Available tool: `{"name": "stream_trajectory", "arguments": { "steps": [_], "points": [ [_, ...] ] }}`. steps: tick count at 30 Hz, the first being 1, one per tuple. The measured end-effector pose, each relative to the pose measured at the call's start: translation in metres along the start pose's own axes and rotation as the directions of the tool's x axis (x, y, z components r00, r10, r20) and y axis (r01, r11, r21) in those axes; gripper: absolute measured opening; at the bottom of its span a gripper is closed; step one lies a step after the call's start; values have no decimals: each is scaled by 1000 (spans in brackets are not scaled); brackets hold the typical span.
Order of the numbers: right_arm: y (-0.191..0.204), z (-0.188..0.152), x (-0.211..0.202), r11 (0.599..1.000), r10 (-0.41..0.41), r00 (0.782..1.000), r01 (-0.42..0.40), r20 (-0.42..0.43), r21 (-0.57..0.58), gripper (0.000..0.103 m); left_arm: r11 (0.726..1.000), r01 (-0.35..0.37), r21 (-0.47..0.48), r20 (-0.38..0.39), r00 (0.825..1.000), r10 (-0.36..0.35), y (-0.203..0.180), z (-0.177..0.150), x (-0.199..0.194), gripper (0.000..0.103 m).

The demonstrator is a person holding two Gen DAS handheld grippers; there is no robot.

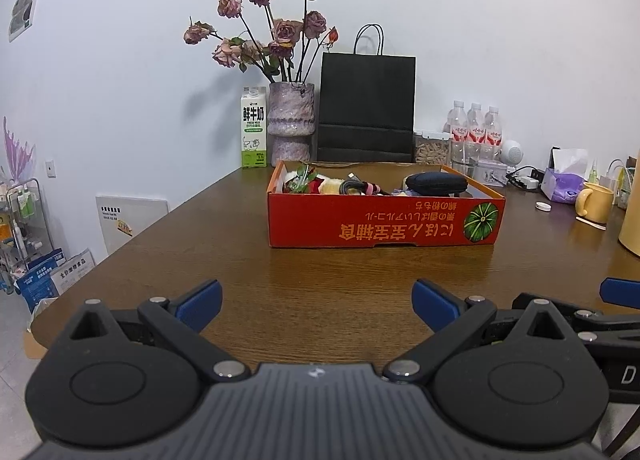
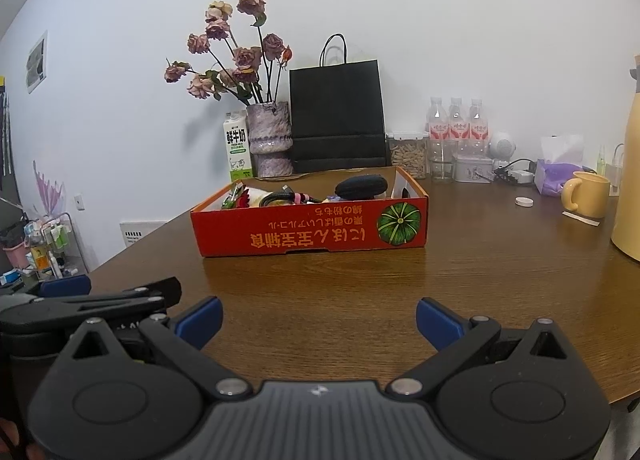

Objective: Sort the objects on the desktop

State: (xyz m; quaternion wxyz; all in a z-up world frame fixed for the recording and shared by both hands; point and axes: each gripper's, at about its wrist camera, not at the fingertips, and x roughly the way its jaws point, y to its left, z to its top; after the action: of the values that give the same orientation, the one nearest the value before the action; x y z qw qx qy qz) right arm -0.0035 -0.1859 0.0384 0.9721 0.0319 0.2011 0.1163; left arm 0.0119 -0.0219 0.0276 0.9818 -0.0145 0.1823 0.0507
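Red cardboard box (image 1: pixel 384 219): shallow open tray, orange rim, front wall printed with yellow lettering upside down and a green pumpkin picture at its right end. It sits on the brown wooden desk (image 1: pixel 320 272), in front of the black paper bag (image 1: pixel 366 107).

Contents of the box, partly hidden by the front wall: a black oval zip pouch (image 1: pixel 436 183) at the right; a coiled black cable (image 1: pixel 352 184) with a pink band near the middle; a red flower with green leaves (image 1: pixel 306 179) and something pale yellow at the left. Other items cannot be made out.

Behind the box: a mottled purple vase (image 1: pixel 290 119) of faded pink roses (image 1: pixel 276 15), left of the bag; a green-and-white milk carton (image 1: pixel 253 127) left of the vase. Right of the box: three water bottles with red labels (image 1: pixel 476 125), a clear jar (image 1: pixel 430 147), a purple tissue pack (image 1: pixel 562 183), a yellow mug (image 1: pixel 596 203), a small white cap (image 1: pixel 543 206).

Left claw (image 1: pixel 317 302): blue-padded fingers spread wide, nothing between them, over bare desk near its front edge, well short of the box.

Right claw (image 2: pixel 318 320): likewise spread and empty, just beside the left claw, also short of the box.
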Motion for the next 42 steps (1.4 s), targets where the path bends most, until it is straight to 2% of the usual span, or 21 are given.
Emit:
{"name": "stream_trajectory", "arguments": {
  "steps": [42],
  "points": [
    [1, 1, -1, 1000, -1, 1000, 1, 6, -6, 103, 1000, -6, 4, 5, 1000, 6, 0, 1, -2, 103]
  ]
}}
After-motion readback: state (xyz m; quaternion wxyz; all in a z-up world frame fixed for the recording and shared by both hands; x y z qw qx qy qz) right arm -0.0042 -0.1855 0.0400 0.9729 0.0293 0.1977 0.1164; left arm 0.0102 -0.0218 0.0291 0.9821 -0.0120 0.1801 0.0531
